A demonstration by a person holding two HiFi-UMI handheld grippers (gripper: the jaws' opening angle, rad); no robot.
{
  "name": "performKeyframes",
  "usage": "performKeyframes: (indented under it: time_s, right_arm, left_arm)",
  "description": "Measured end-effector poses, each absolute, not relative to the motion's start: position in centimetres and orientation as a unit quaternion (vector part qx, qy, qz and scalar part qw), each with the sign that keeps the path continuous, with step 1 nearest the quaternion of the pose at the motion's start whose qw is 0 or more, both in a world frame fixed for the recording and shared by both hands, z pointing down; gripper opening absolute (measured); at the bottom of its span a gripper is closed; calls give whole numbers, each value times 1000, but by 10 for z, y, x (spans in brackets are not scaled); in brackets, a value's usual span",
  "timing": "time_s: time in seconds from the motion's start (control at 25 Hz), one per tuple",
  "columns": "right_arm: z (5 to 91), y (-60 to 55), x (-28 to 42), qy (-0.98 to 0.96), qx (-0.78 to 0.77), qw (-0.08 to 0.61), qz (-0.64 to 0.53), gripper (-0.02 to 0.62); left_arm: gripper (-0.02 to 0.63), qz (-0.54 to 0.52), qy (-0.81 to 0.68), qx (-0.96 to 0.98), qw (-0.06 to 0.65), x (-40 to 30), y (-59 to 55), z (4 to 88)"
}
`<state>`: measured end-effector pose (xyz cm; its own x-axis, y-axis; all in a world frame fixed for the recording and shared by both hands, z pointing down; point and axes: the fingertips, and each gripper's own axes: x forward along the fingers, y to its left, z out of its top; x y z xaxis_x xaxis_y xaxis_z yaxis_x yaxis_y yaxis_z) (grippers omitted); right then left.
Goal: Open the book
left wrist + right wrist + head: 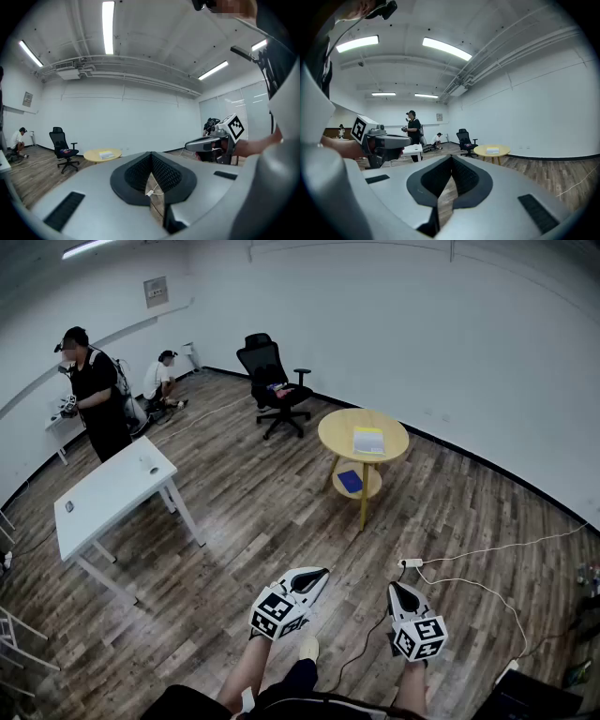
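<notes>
Only the head view shows a blue item (350,481) below the book (368,441).

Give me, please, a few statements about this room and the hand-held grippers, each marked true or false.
1. A book lies on the round table. True.
2. The left hand-held gripper grips that book. False: it is shut on nothing, far from the table.
3. The right hand-held gripper is shut and empty. True.
4. The office chair is white. False: it is black.
5. A blue item lies on the table's lower shelf. True.
</notes>
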<state>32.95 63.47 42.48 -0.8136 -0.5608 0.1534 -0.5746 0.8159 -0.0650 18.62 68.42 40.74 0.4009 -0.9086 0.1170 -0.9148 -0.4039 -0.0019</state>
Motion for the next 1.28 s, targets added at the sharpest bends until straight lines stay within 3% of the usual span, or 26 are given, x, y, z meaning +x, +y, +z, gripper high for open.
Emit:
performKeyframes:
  time_s: [0.56, 1.28]
  right_arm:
    - [405, 445, 220, -950, 307, 54, 36, 6]
    - [441, 285, 178, -945, 312, 79, 59, 6]
  left_arm:
    - [2, 50, -534, 844, 20, 77, 489, 392]
    - [2, 54, -531, 844, 48, 35, 335, 425]
